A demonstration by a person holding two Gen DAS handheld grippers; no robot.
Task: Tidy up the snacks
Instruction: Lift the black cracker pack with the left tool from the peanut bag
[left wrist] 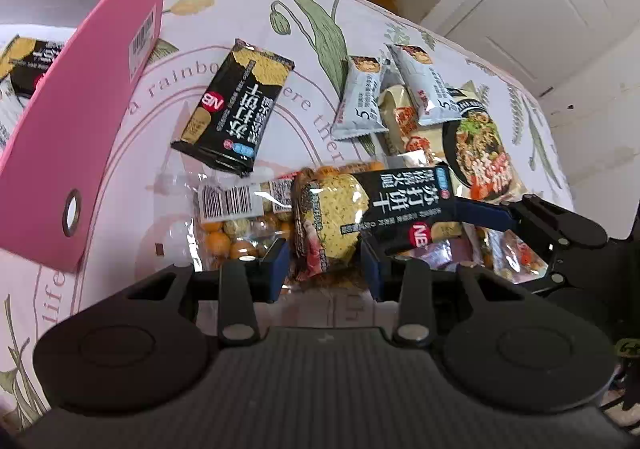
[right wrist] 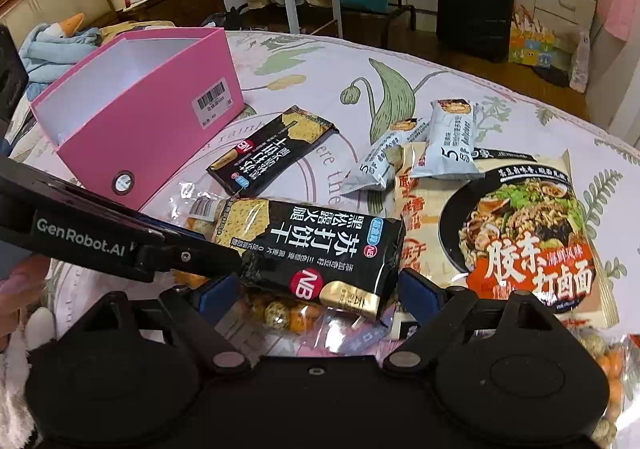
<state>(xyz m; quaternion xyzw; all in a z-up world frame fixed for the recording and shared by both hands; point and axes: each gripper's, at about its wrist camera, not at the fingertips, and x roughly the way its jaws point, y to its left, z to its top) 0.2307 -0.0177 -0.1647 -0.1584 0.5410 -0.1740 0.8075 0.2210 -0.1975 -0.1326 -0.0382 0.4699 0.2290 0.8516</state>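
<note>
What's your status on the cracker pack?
Left gripper shut on cracker pack. Right gripper open, astride its other end. Clear snack bag underneath.

Left tool (left wrist: 326, 269) pinching black cracker pack (left wrist: 360, 217), second cracker pack (left wrist: 234, 105) beyond, pink box (left wrist: 80, 129) left

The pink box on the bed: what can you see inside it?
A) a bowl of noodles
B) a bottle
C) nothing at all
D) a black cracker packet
D: the left wrist view shows a black cracker packet lying inside the pink box.
</note>
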